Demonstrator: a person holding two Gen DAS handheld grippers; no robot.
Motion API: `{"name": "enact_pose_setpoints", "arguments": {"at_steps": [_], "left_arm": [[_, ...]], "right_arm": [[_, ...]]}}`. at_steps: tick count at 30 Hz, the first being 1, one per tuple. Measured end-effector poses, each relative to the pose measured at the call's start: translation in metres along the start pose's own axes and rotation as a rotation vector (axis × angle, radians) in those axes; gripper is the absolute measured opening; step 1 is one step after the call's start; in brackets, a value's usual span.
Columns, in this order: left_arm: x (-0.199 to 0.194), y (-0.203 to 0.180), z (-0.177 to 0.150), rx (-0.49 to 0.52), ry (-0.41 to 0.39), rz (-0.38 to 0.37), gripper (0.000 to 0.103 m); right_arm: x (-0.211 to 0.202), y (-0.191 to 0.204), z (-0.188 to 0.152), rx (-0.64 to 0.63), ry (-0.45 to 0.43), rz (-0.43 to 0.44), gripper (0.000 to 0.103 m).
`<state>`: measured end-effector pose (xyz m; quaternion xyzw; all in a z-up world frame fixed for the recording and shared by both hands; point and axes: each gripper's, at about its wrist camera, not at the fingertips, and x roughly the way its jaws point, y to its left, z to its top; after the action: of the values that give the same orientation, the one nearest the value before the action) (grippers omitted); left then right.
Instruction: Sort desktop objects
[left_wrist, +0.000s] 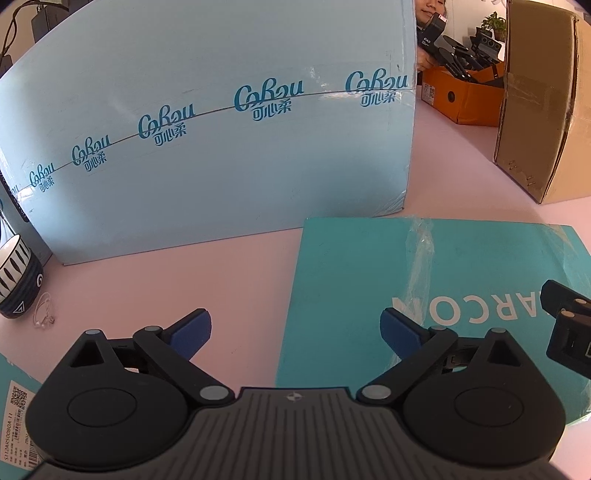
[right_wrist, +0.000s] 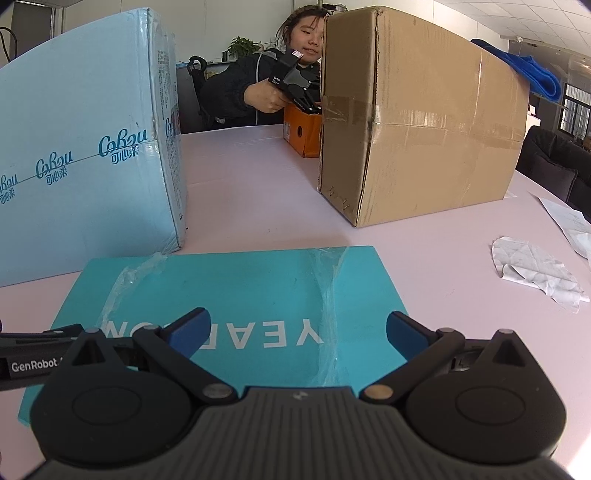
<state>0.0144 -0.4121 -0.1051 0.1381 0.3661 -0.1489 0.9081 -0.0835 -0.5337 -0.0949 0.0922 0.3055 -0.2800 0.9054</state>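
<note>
A flat teal box (right_wrist: 236, 291) with white letters lies on the pink table; it also shows in the left wrist view (left_wrist: 424, 280). My right gripper (right_wrist: 297, 332) is open and empty, hovering over the box's near half. My left gripper (left_wrist: 295, 330) is open and empty, over the box's left edge and the bare table. The right gripper's body (left_wrist: 569, 332) shows at the right edge of the left wrist view. A striped dark cup (left_wrist: 16, 280) and a small clear plastic item (left_wrist: 44, 312) sit at the far left.
A big light-blue carton (left_wrist: 221, 140) stands behind, also in the right wrist view (right_wrist: 81, 158). A brown cardboard box (right_wrist: 417, 114) stands at the back right. An orange box (right_wrist: 301, 131) and a person sit beyond. Crumpled paper (right_wrist: 535, 269) lies to the right.
</note>
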Motion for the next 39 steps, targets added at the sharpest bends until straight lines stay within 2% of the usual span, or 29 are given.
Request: {"name": "enact_pose_setpoints", "arguments": {"at_steps": [5,8,11,14,17,19,23,24,27,29,31,35,37,38,39], "left_arm": [[0.005,0.000,0.001,-0.021,-0.010,-0.031,0.090],[0.004,0.003,0.002,-0.057,-0.035,-0.042,0.090],[-0.001,0.007,0.002,-0.094,-0.075,-0.108,0.090],[-0.010,0.005,0.003,-0.085,-0.146,-0.167,0.090],[-0.013,0.007,0.003,-0.116,-0.156,-0.274,0.090],[-0.007,0.006,0.006,-0.135,-0.114,-0.302,0.090],[0.010,0.002,0.010,-0.186,0.040,-0.274,0.090],[0.011,0.002,0.010,-0.188,0.044,-0.269,0.090],[0.014,-0.005,0.011,-0.144,0.063,-0.244,0.090],[0.015,-0.012,0.013,-0.071,0.080,-0.219,0.086],[0.015,-0.017,0.012,-0.006,0.088,-0.204,0.084],[0.016,-0.017,0.012,0.015,0.069,-0.229,0.080],[0.016,-0.019,0.011,0.024,0.049,-0.215,0.068],[0.015,-0.020,0.011,0.037,0.037,-0.206,0.053],[0.014,-0.021,0.011,0.049,0.026,-0.197,0.030]], "right_arm": [[0.008,0.000,-0.001,0.001,0.011,-0.001,0.103],[0.010,0.002,0.001,-0.009,0.005,-0.008,0.103],[0.011,0.004,0.000,-0.018,0.005,-0.016,0.103],[0.011,0.002,-0.001,-0.011,-0.002,-0.030,0.103],[0.010,0.000,-0.002,-0.015,-0.018,-0.064,0.103],[0.010,-0.002,-0.001,-0.016,-0.020,-0.060,0.103],[0.014,0.001,-0.001,-0.058,-0.006,-0.049,0.102],[0.014,0.001,-0.001,-0.064,-0.003,-0.044,0.101],[0.018,0.004,0.000,-0.088,0.023,-0.021,0.087],[0.023,0.004,0.000,-0.090,0.059,-0.002,0.061],[0.025,0.002,0.000,-0.069,0.066,0.008,0.061],[0.026,-0.001,-0.001,-0.052,0.065,0.017,0.061],[0.026,0.000,-0.002,-0.050,0.061,0.020,0.060],[0.026,0.001,-0.002,-0.050,0.059,0.021,0.059],[0.025,0.002,-0.002,-0.049,0.060,0.018,0.057]]}}
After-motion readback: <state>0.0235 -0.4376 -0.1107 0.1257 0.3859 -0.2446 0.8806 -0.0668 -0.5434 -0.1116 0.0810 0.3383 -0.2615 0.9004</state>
